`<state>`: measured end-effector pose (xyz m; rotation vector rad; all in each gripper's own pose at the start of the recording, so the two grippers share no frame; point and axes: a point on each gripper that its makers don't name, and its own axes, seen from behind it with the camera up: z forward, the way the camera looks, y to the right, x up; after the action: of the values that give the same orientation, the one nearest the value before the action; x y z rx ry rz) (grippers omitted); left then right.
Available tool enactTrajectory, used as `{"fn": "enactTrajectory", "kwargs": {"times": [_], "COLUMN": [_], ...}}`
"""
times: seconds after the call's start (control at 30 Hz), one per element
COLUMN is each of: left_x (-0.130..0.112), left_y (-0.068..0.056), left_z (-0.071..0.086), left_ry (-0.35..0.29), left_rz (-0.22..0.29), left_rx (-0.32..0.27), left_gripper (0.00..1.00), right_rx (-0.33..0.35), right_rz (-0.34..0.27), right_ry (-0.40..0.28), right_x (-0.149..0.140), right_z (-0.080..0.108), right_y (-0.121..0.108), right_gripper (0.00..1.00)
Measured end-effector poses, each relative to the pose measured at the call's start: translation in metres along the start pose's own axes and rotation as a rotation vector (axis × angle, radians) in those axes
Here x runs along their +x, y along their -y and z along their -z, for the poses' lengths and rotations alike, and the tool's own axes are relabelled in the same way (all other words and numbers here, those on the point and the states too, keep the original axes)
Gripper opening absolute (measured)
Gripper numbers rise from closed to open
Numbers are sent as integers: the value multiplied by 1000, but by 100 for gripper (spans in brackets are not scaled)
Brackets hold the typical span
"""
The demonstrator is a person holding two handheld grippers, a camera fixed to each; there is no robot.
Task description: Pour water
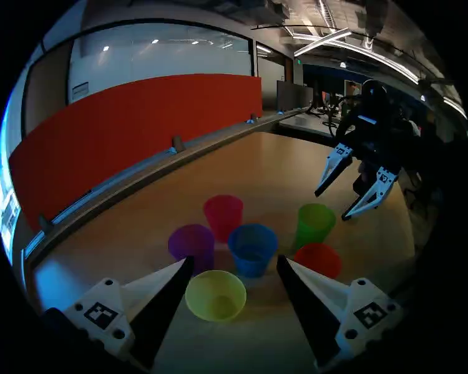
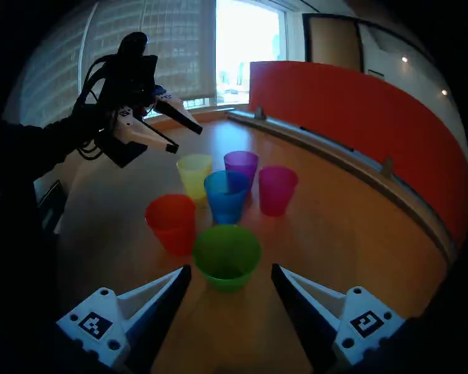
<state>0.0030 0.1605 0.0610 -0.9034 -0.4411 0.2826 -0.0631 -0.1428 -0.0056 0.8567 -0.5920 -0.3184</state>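
Wooden desk in an office, with a red partition along its far edge and a bright window behind.

Six plastic cups stand upright in a loose cluster near the middle of the desk. The yellow cup is the nearest one in the left gripper view. The blue cup and purple cup are just behind it, and the pink cup is farther back. The green cup and red cup are side by side at the other end.

Contents: the insides of the yellow and green cups look bare, but clear water would hardly show in this dim light, so fill is undetermined.

Left gripper: fingers spread wide, aimed at the yellow cup, touching nothing. Right gripper: fingers likewise spread, with the green cup ahead of the gap and not yet between them. Both are held above the desk.

Judgement: this is the approach-to-grasp stage, and no pour has begun.
- Advance until the cup wall sits well between the fingers, then close at mid-height.
- Squeeze gently. Thin plastic probably flexes and could slop.
- Lift straight up before tilting, because the blue and red cups crowd the chosen cups.
- Bring the pouring rim just over the receiving cup and tilt slowly.
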Motion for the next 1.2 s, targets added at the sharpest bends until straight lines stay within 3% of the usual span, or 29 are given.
{"fn": "enactTrajectory", "kwargs": {"times": [0.77, 0.87, 1.0, 1.2], "left_x": [-8, -9, -9, -11], "left_y": [2, 3, 2, 3], "left_z": [-12, -13, -13, -15], "left_ry": [18, 21, 20, 26], "left_rz": [3, 1, 3, 3], "left_rx": [-19, -20, -24, -28], "left_gripper": [99, 99, 99, 99], "right_rx": [56, 55, 56, 65], "right_rz": [25, 30, 40, 46], "right_ry": [23, 20, 20, 21], "right_x": [-7, -6, -5, -6], "right_z": [-44, -46, -48, -46], "right_y": [6, 5, 5, 6], "right_gripper": [100, 100, 92, 92]}}
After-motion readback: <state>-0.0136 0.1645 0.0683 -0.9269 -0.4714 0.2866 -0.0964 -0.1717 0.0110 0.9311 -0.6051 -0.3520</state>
